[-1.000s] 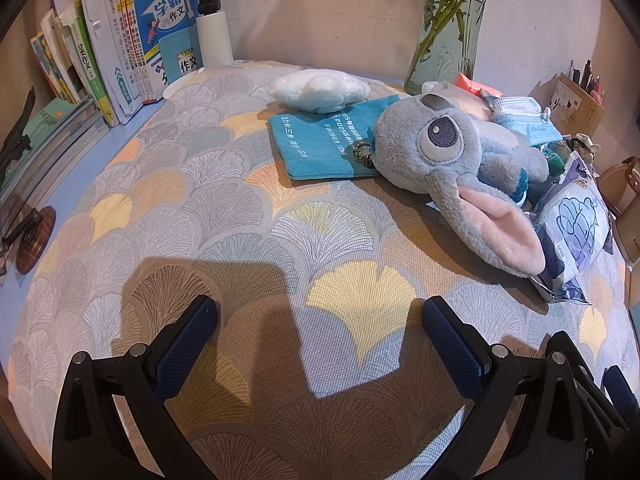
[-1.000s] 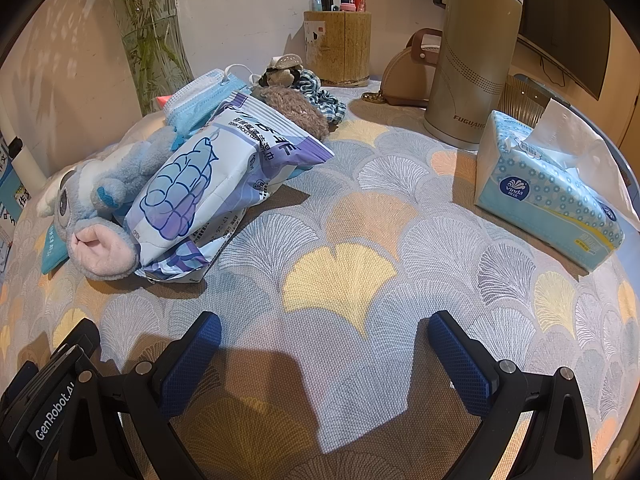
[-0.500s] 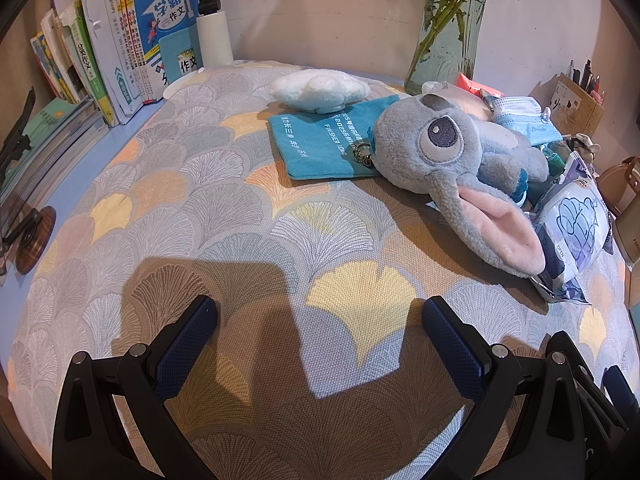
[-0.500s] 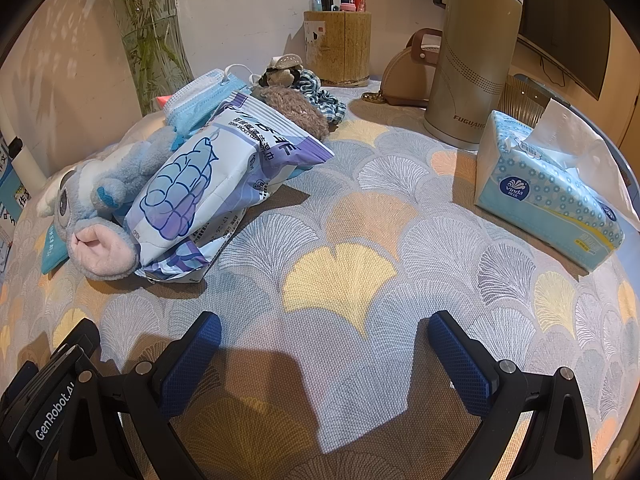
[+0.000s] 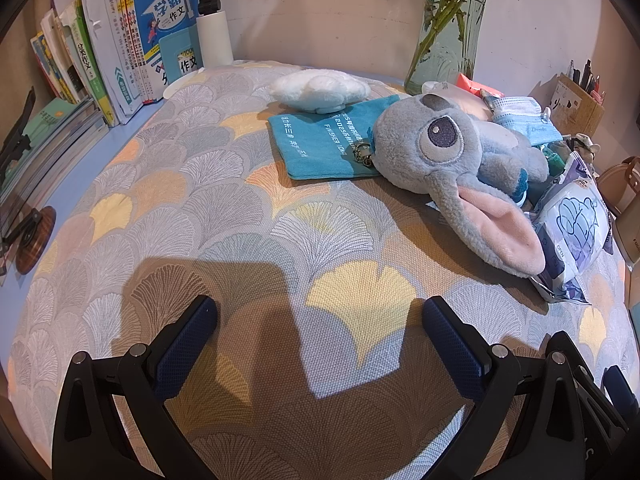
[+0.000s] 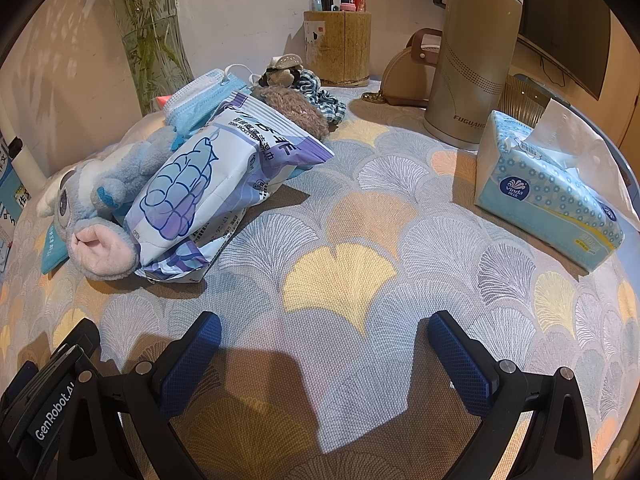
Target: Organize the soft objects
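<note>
A grey-blue plush toy (image 5: 448, 156) with a long pink-lined ear lies on the patterned tablecloth (image 5: 180, 208), partly on a folded teal cloth (image 5: 320, 144). Behind the cloth sits a white fluffy pad (image 5: 318, 88). A wet-wipes pack (image 6: 224, 180) leans on the plush toy (image 6: 100, 200), with blue face masks (image 6: 200, 100), a brown fuzzy item (image 6: 296, 108) and a checked scrunchie (image 6: 324, 96) behind. My left gripper (image 5: 320, 320) is open over bare cloth, well short of the toy. My right gripper (image 6: 324, 332) is open too, nothing between its fingers.
Books (image 5: 116, 40) stand at the back left, beside a white cylinder (image 5: 212, 20). A glass vase (image 6: 152, 36), a pen holder (image 6: 336, 46), a tan flask (image 6: 472, 52), a small brown bag (image 6: 404, 76) and a tissue box (image 6: 540, 192) ring the table's back and right.
</note>
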